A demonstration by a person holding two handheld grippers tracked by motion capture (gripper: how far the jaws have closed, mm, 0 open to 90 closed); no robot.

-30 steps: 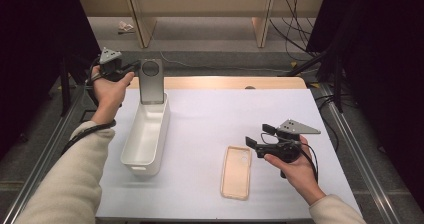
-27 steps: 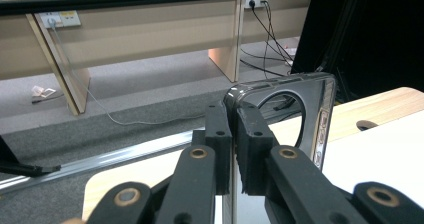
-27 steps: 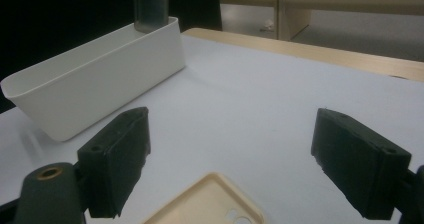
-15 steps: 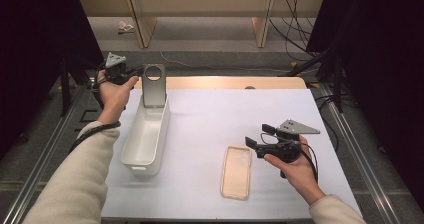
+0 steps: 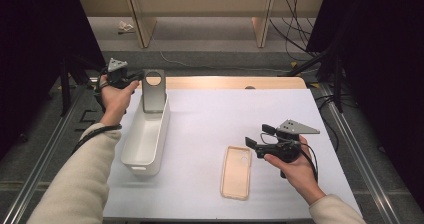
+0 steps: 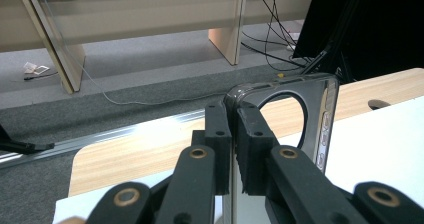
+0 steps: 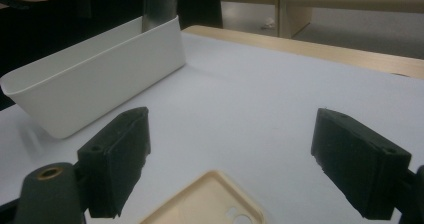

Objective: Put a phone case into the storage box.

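A grey phone case (image 5: 153, 91) with a round camera hole stands upright, its lower end inside the far end of a long white bin (image 5: 131, 134). My left gripper (image 5: 137, 78) is shut on that case's left edge; in the left gripper view the black pads (image 6: 220, 134) pinch the case (image 6: 312, 109) near its top. A beige phone case (image 5: 236, 171) lies flat on the white table, inner side up. My right gripper (image 5: 256, 135) hovers just right of it, open, with nothing between its jaws. In the right gripper view, the beige case (image 7: 210, 204) lies below my right gripper (image 7: 230, 154), the bin (image 7: 100, 79) beyond.
The white table surface (image 5: 225, 114) spreads between bin and right hand, with a wooden strip (image 5: 235, 82) along its far edge. Metal rails (image 5: 40, 179) flank the table. Cables (image 5: 295, 29) and furniture legs stand on the grey floor beyond.
My left hand has come down with the grey case, sinking its lower end into the far end of the bin. The right hand has stayed put.
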